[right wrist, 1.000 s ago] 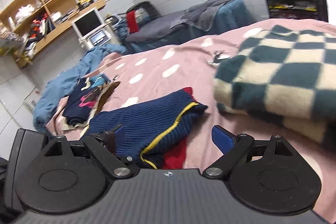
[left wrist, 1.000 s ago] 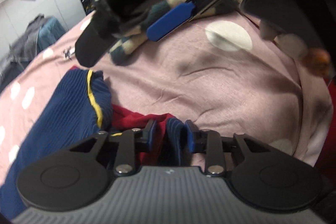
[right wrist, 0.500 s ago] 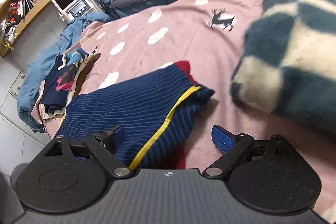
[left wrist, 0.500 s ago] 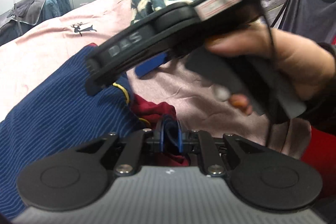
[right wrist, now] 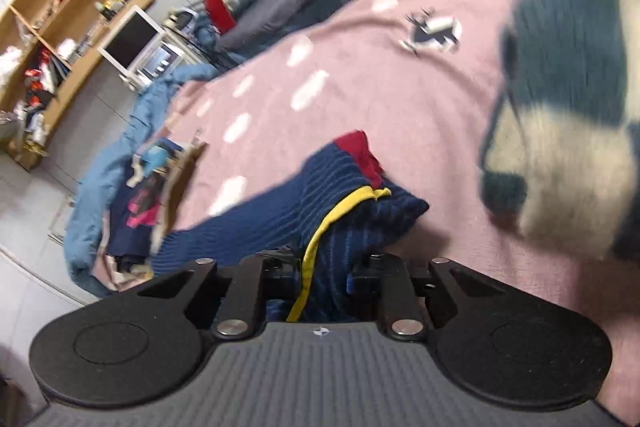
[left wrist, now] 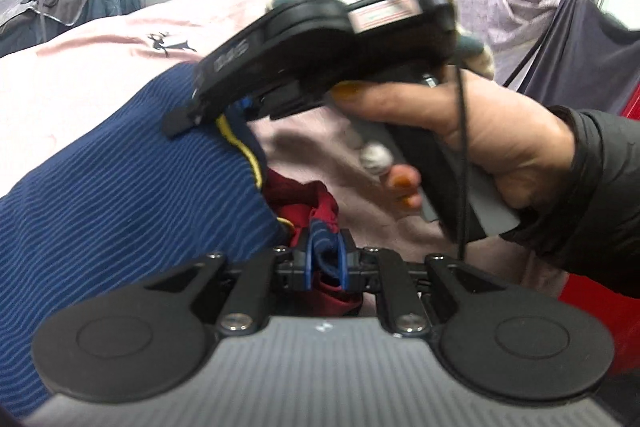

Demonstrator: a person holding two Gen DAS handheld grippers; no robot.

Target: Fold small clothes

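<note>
A small navy ribbed garment (left wrist: 120, 195) with yellow trim and red lining lies on the pink bedspread (left wrist: 100, 39). My left gripper (left wrist: 324, 261) is shut on a fold of its navy and red cloth at the near edge. In the left wrist view a hand (left wrist: 480, 131) holds my right gripper (left wrist: 236, 111), whose tip sits at the garment's yellow-trimmed edge. In the right wrist view the right gripper (right wrist: 324, 277) is closing, with the navy garment (right wrist: 320, 195) and its yellow band bunched between the fingers and filling the gap.
A folded teal and cream checkered blanket (right wrist: 560, 99) lies close to the right of the garment. A heap of other clothes (right wrist: 132, 195) sits at the bed's left edge. Beyond the spotted pink bedspread (right wrist: 360, 87) stand a wooden shelf (right wrist: 60, 27) and a monitor.
The right gripper came down over the garment's yellow-trimmed edge and its wide jaws closed on the cloth. The left gripper tightened on its fold and shifted along the garment.
</note>
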